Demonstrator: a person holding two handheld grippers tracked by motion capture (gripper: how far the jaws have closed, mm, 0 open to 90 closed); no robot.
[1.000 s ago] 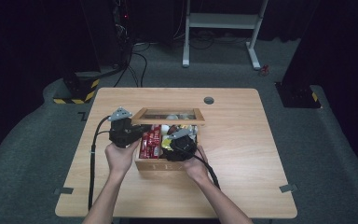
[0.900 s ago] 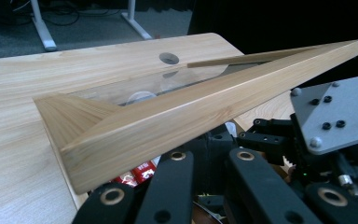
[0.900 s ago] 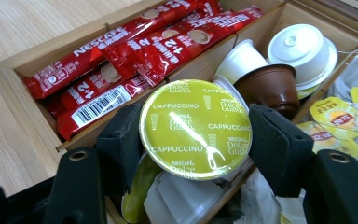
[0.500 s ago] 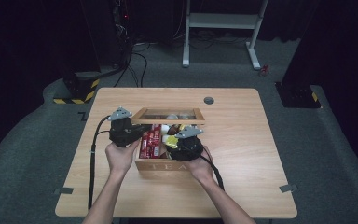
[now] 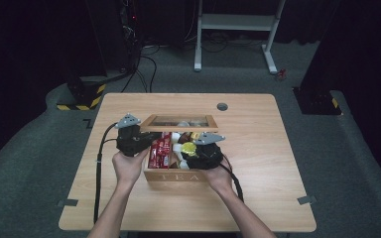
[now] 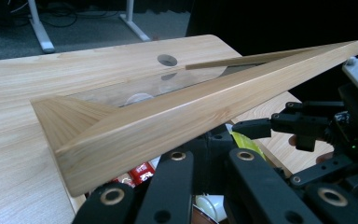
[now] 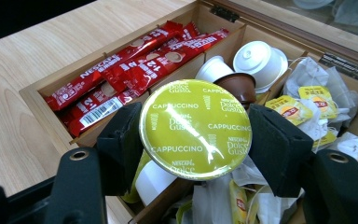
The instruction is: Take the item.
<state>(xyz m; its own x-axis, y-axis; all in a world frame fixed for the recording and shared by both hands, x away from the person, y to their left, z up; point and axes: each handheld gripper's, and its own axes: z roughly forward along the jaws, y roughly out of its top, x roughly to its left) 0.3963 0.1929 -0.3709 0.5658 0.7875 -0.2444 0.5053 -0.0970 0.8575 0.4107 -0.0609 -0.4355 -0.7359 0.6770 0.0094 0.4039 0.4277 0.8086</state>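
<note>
An open wooden tea box (image 5: 176, 176) stands mid-table, its glass-paned lid (image 5: 181, 121) raised at the back. My left gripper (image 5: 134, 141) sits at the lid's left end. In the left gripper view the lid's wooden rail (image 6: 191, 112) crosses right over the jaws and hides their tips; the gripper (image 6: 209, 154) is shut on it. My right gripper (image 7: 196, 135) is shut on a green-topped cappuccino capsule (image 7: 196, 128), with one pad on each side of it. It holds the capsule (image 5: 188, 148) just above the box's middle compartments.
Red Nescafe sachets (image 7: 135, 65) fill the box's left compartment. White and brown capsules (image 7: 256, 58) lie in the middle one, and tea bags (image 7: 317, 98) on the right. A round cable hole (image 5: 222, 106) lies in the table behind the box. Each gripper trails a cable toward the table's near edge.
My right gripper has risen a little and shifted right with the green capsule in it. The left gripper and the lid have stayed put.
</note>
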